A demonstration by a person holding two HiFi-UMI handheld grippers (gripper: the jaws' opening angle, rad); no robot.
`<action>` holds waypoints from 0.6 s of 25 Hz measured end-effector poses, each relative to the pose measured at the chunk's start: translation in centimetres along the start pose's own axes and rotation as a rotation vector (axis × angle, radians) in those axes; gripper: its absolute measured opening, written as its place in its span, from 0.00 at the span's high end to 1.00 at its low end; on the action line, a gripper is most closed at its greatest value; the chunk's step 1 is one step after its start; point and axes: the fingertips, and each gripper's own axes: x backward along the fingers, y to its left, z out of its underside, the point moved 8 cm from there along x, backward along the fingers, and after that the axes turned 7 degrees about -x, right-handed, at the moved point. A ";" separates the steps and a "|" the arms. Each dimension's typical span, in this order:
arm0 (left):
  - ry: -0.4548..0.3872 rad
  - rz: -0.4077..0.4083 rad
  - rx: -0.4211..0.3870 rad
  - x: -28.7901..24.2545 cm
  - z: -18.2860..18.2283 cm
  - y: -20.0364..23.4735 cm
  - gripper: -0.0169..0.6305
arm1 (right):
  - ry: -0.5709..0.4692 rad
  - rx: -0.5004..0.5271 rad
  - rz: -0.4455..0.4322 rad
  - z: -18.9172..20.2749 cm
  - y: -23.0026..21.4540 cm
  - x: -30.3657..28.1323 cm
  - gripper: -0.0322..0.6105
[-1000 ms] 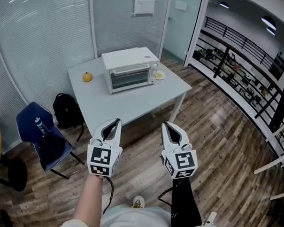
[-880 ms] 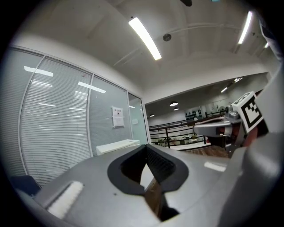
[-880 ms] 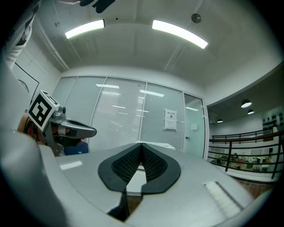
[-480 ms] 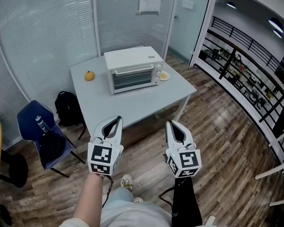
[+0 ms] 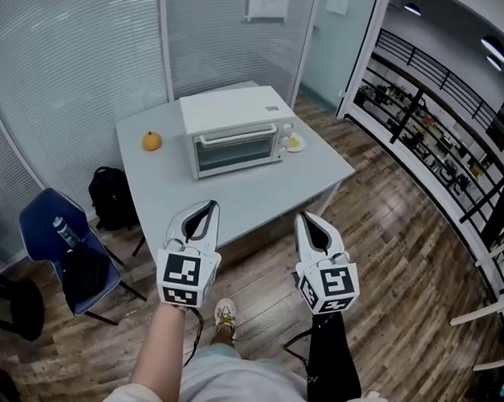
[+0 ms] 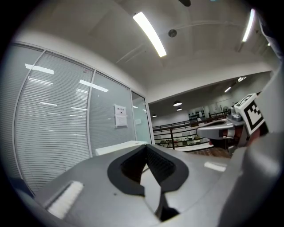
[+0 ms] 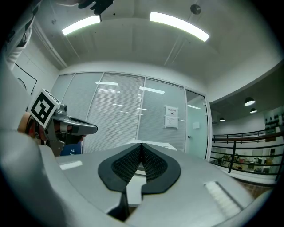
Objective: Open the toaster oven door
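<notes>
Near the viewer, left gripper [image 5: 207,206] and right gripper [image 5: 306,218] hover, jaws together and empty; far off, white boxy toaster oven [image 5: 234,130], door shut.

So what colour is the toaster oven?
The toaster oven is white; the head view shows it best.

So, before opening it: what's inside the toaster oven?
The toaster oven has its door shut; through the glass only a dim interior shows. Contents can't be made out.

wall notice [image 5: 267,3] print too small
</notes>
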 end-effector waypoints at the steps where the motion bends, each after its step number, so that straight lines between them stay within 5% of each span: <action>1: 0.000 0.002 0.001 -1.1 0.2 0.6 0.88 | 0.002 0.002 0.000 0.1 -0.3 -1.2 0.95; 15: 0.010 0.058 0.001 -16.2 2.0 9.1 0.88 | 0.019 0.025 0.025 -0.4 -4.7 -17.1 0.95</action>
